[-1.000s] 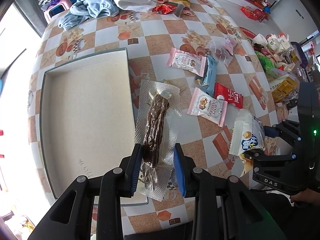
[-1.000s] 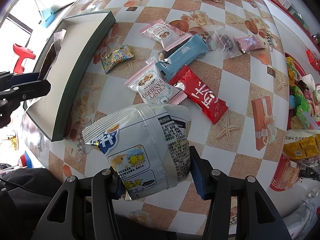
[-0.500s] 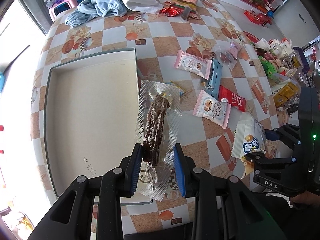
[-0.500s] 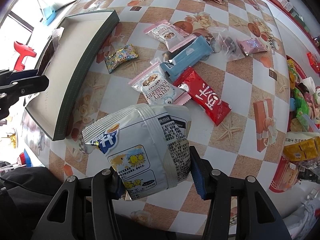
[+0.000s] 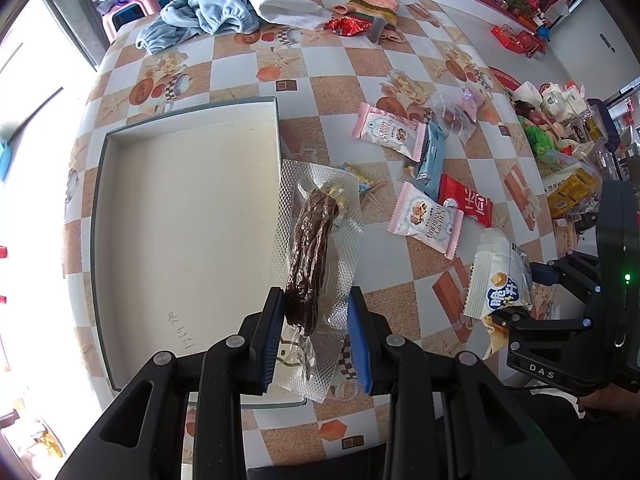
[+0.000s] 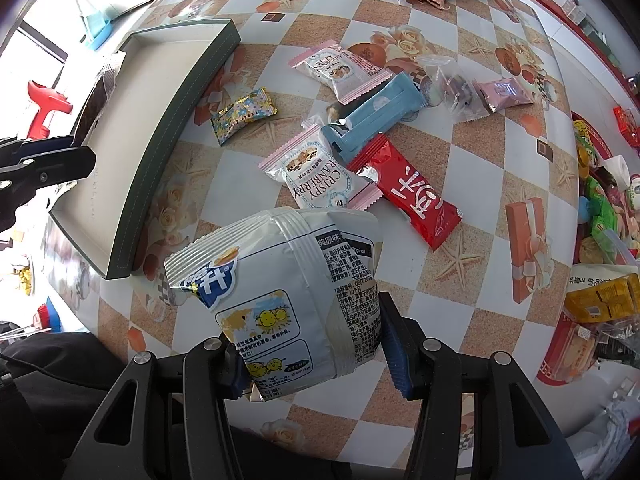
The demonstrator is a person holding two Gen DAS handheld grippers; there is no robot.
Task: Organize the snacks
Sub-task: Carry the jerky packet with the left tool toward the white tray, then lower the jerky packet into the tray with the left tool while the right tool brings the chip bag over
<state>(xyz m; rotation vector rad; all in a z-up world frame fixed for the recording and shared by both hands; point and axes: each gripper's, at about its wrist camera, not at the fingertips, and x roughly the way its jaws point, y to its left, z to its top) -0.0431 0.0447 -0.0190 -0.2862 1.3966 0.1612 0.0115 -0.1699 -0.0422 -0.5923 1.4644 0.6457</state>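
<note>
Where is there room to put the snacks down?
Inside the shallow tray, which holds nothing. Bare tablecloth also lies between the tray and the blue cloth. It is crowded right of the tray, around the pink packets and red bar.

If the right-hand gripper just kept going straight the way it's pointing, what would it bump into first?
Probably the pink cranberry crisp packet on the table, just beyond the white chip bag that the right gripper already holds. Depth is hard to judge through this lens.

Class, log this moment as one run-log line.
left tool: holds sausage pack | right tool: holds chip bag | box: empty
</note>
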